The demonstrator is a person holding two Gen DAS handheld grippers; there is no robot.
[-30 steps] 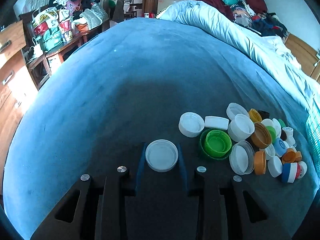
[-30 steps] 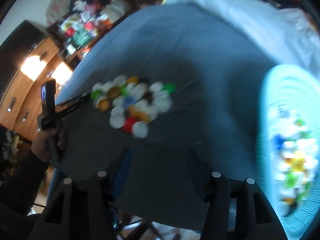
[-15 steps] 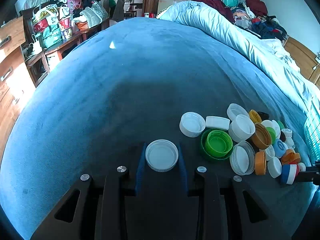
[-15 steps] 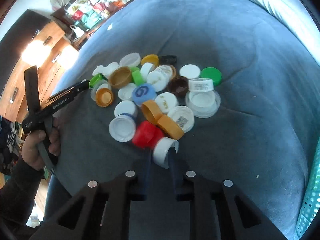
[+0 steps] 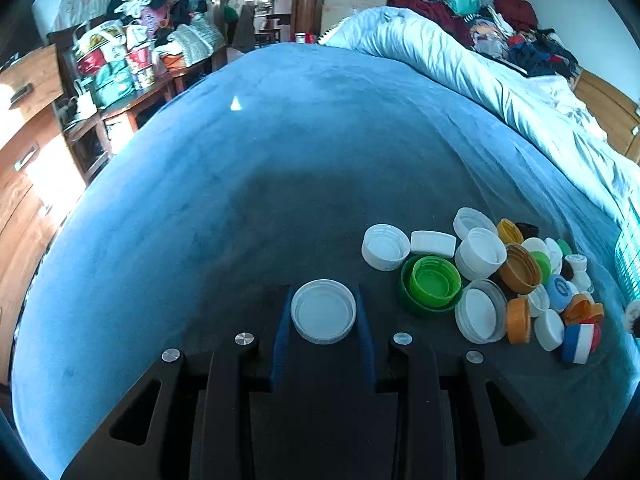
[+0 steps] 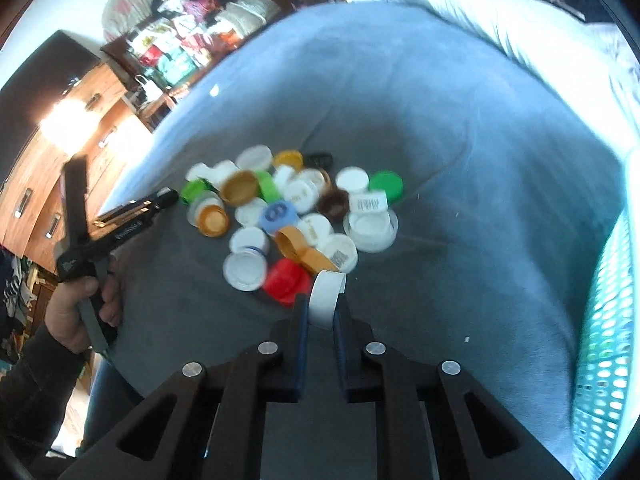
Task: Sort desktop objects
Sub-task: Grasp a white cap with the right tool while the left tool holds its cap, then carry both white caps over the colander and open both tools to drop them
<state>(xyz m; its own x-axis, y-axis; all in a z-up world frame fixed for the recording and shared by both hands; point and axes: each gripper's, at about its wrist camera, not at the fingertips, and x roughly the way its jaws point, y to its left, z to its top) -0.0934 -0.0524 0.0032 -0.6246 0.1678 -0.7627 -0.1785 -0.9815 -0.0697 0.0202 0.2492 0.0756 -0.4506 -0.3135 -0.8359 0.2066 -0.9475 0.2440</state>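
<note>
I work in a home bedroom: beyond my jaws spreads a blue bedspread (image 5: 280, 152), a rumpled pale duvet (image 5: 460, 68) right, wooden drawers (image 5: 24, 152) and a cluttered table (image 5: 132, 80) left.

Right hand-held gripper (image 6: 321, 312) now off the basket (image 6: 612, 320), over the pile; jaws newly clamped on a white cap (image 6: 326, 294)

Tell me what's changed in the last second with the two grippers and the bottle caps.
The right gripper reached the pile of caps and shut on a white cap at its near edge. The left gripper stayed shut on its wide white lid.
</note>
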